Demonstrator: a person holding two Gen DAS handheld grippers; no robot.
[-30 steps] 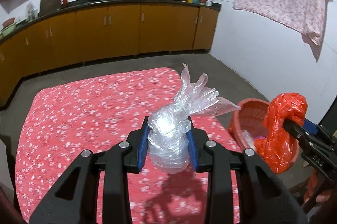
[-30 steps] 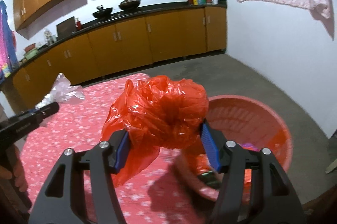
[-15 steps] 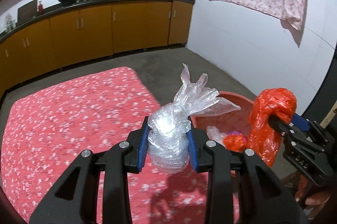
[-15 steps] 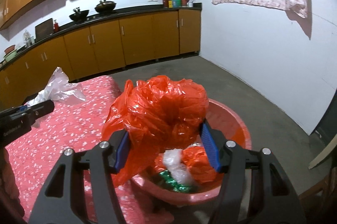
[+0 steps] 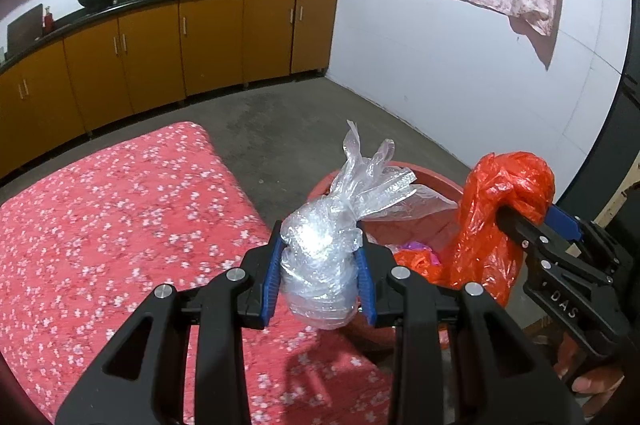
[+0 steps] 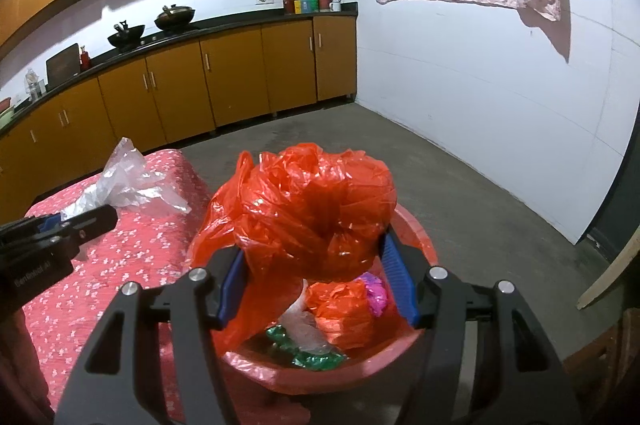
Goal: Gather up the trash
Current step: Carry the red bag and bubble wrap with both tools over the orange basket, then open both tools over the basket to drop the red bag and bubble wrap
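Trash in hand consists of two knotted bags. Clear plastic bag (image 5: 320,265) sits pinched between the jaws of the left gripper (image 5: 320,279), at the right edge of the worktop (image 5: 120,225), short of the red basin (image 6: 416,237). Orange plastic bag (image 6: 316,213) sits pinched between the jaws of the right gripper (image 6: 318,283), directly above the basin, which already holds crumpled wrappers. Recommended procedure: lower each bag inside the rim before spreading the jaws; carry the clear bag fully past the rim first.
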